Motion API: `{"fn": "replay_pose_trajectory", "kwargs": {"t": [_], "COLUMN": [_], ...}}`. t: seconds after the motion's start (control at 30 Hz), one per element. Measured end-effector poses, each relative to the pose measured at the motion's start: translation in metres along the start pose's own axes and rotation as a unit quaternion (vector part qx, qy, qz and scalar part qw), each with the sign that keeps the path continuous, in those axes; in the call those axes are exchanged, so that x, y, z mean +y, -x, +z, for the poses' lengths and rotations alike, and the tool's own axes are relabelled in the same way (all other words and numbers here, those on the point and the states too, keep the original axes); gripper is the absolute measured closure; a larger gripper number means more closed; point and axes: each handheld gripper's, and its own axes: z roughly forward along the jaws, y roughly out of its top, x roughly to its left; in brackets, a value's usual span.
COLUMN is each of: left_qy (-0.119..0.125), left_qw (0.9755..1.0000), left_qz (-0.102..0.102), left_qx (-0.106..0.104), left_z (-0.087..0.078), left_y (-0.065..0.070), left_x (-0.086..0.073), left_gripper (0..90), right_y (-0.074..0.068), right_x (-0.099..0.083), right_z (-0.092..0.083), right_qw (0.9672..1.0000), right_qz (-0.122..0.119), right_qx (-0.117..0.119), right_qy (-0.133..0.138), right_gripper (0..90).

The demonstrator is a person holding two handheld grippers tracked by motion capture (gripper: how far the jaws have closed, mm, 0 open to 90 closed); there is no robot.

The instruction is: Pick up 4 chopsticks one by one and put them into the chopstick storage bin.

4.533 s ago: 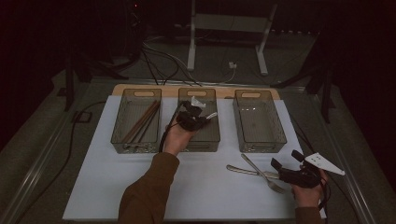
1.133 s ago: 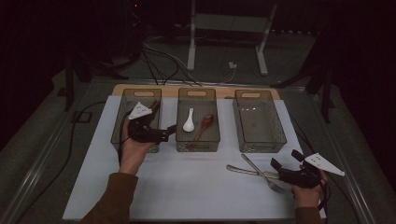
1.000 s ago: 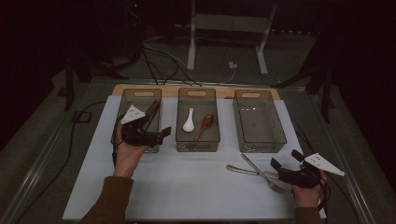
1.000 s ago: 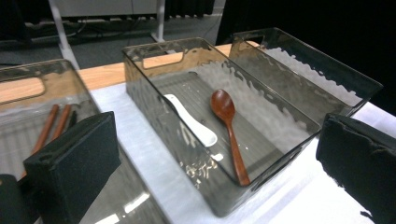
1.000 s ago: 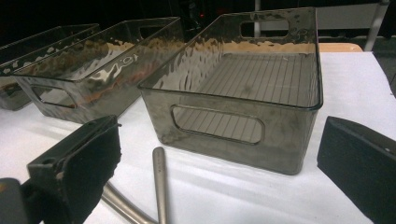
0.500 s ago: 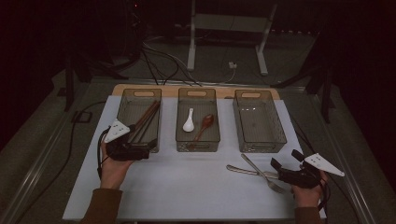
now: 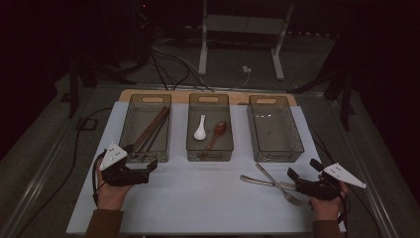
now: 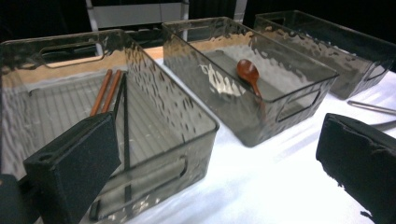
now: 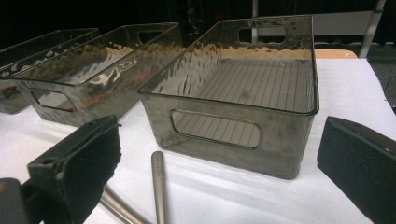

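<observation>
1. Right gripper (image 7: 303, 184) low at the near right, jaws wide and empty, either side of the metal cutlery (image 7: 270, 179) lying crossed on the white mat (image 7: 198, 198). Could pinch both handles at once, or catch just one and tip it sideways on lifting.
2. Metal handle (image 9: 159, 186) between the jaws in the right gripper view, flat on the mat. Likely to skid under a shallow closing, given so little to grip.
3. Left gripper (image 7: 141, 171) near the left bin (image 7: 130, 130), jaws wide, holding nothing. Could nudge the bin's near wall (image 8: 154, 172) if pushed forward.
4. Right bin (image 7: 297, 141) just beyond the cutlery, empty. Could get bumped on its near rim by a low carry.
5. Middle bin (image 7: 192, 140) with white spoon (image 7: 200, 130) and brown spoon (image 7: 218, 131); chopsticks (image 7: 151, 129) in the left bin. Risk of sorting the metal into the wrong bin.
</observation>
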Motion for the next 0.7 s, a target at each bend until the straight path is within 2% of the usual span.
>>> {"fn": "replay_pose_trajectory", "kwargs": {"t": [0.23,0.5,0.6,0.7], "left_qy": [-0.002,0.000,-0.006,-0.005], "left_qw": [0.9999,0.9998,0.9998,0.9997], "left_qz": [-0.012,-0.016,-0.013,-0.017], "left_qx": [0.011,0.013,0.015,0.015], "left_z": [-0.006,-0.011,-0.012,-0.013], "left_y": [-0.006,-0.008,-0.008,-0.010], "left_x": [-0.014,-0.019,-0.021,-0.023], "left_gripper": [0.5,0.5,0.5,0.5], "right_y": [-0.001,0.000,-0.002,-0.004], "right_x": [0.002,0.013,0.019,0.024], "right_z": [-0.001,-0.006,-0.007,-0.005], "right_qw": [1.0000,0.9999,1.0000,0.9998], "right_qz": [0.006,0.007,0.004,-0.012], "right_qx": [0.003,0.002,0.006,0.006], "right_qy": [0.006,0.012,0.006,-0.012], "right_gripper": [0.0,0.0,0.0,0.0]}}
